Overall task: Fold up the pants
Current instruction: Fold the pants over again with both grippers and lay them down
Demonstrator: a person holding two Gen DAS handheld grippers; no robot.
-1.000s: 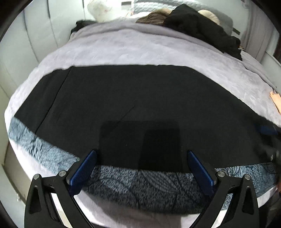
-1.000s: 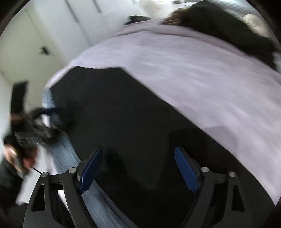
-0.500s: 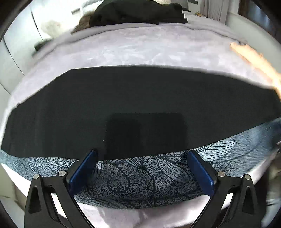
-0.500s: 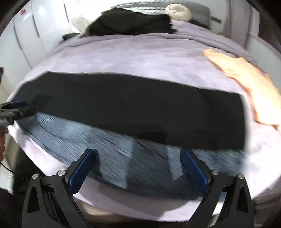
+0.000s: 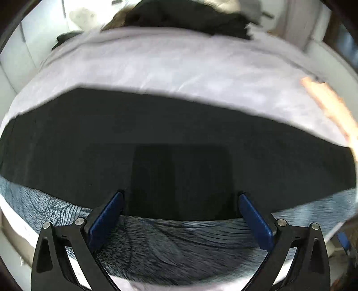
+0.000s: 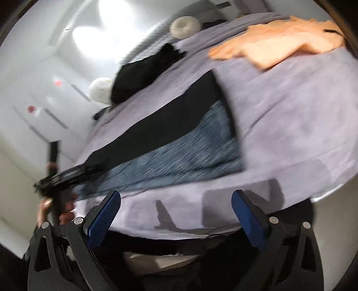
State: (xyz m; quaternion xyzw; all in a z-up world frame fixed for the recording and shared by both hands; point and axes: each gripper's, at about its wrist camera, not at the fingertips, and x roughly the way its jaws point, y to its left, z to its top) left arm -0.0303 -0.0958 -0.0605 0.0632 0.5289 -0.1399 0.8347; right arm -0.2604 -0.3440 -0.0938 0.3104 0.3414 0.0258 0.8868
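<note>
The pants (image 5: pixel 179 134) lie flat and lengthwise across the near side of the bed: a wide black band with a blue patterned strip (image 5: pixel 179 241) along the front edge. My left gripper (image 5: pixel 180 195) hangs open over that front edge, with cloth below it and nothing between its fingers. In the right wrist view the pants (image 6: pixel 156 125) run tilted from lower left to upper right. My right gripper (image 6: pixel 176 194) is open over the bare bed cover near the bed's front edge, just off the blue strip (image 6: pixel 190 152). The left gripper (image 6: pixel 67 174) shows blurred at the pants' left end.
The lilac bed cover (image 5: pixel 179 62) stretches beyond the pants. A heap of black clothes (image 5: pixel 190 18) lies at the head of the bed, with round cushions (image 6: pixel 184 26) beside it. An orange garment (image 6: pixel 279 44) lies at the far right. A person's hand (image 6: pixel 51 210) grips the left tool.
The left view slid along the pants, then nearly settled. The right view swung from over the black cloth past the pants' right end and rolled, so the bed now looks tilted.
</note>
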